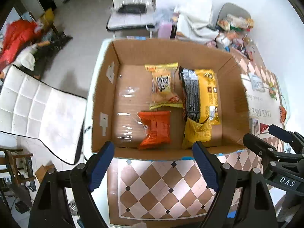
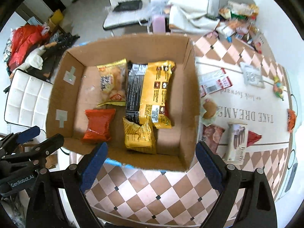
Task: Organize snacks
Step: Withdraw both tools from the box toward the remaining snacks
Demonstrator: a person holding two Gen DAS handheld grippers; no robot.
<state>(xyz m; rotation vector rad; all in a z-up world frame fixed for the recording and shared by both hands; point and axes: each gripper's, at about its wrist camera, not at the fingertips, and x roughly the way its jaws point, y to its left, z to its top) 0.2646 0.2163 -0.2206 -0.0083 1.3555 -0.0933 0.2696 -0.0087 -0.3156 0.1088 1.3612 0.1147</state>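
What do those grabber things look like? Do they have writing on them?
Both are black plastic clamps with two long fingers wearing ribbed blue pads, joined by silver rivets. The left gripper carries a white "GenRobot.AI" label; the right gripper shows "DAS". No sleeves or cables show.

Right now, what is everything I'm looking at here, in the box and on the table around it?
open brown cardboard box: one, on the checked tablecloth
orange snack packet: one, box floor, near left
pale yellow biscuit packet: one, box floor, far side
large yellow and black packet: one, box right half
small crumpled yellow packet: one, near the front wall
white wafer packet: one, on the cloth right of the box
pile of mixed snacks: many, far right corner
white padded chair: one, left of the table
left gripper: black with blue pads, open, empty
right gripper: same, open, empty
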